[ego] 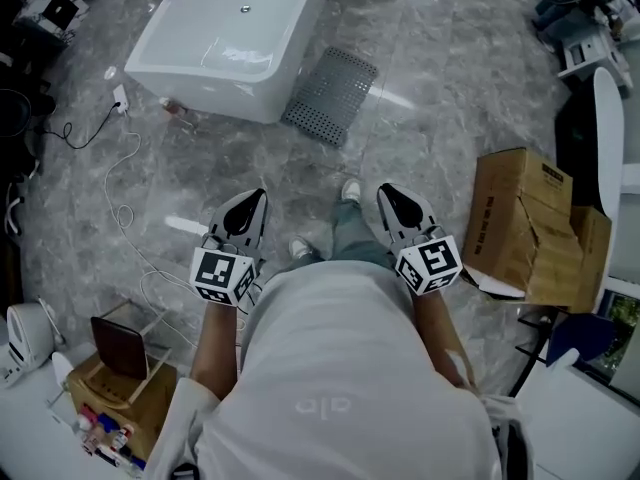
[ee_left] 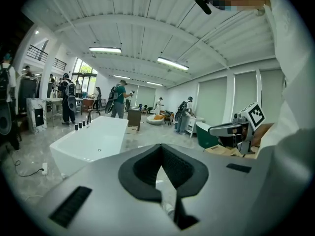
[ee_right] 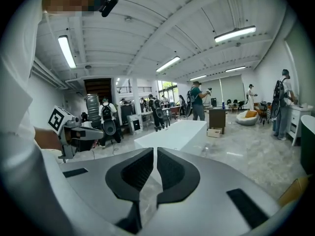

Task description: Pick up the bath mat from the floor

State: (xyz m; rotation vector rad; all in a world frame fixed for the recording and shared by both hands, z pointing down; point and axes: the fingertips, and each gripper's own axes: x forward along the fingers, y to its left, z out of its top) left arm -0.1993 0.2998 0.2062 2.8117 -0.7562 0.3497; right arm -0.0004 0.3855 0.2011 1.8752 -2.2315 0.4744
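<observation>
We held both tools out in front of us above the grey marbled floor, one on each side of our shoes. The left tool was clenched, its dark pads meeting at their tips with nothing caught between them. The right tool was clenched as well, with only a thin slit between its pads, and it carried nothing.

The bath mat, a grey sheet full of small holes, lay flat on the floor just beside the near right end of the white bathtub. We could not tell whether its edge touched the tub. It lay well apart from both tools, ahead of them and roughly in line with the gap between them.

A thin white cable snaked over the floor to the left of the left tool. An open cardboard box stood near the right tool, towards the right edge of the floor.
</observation>
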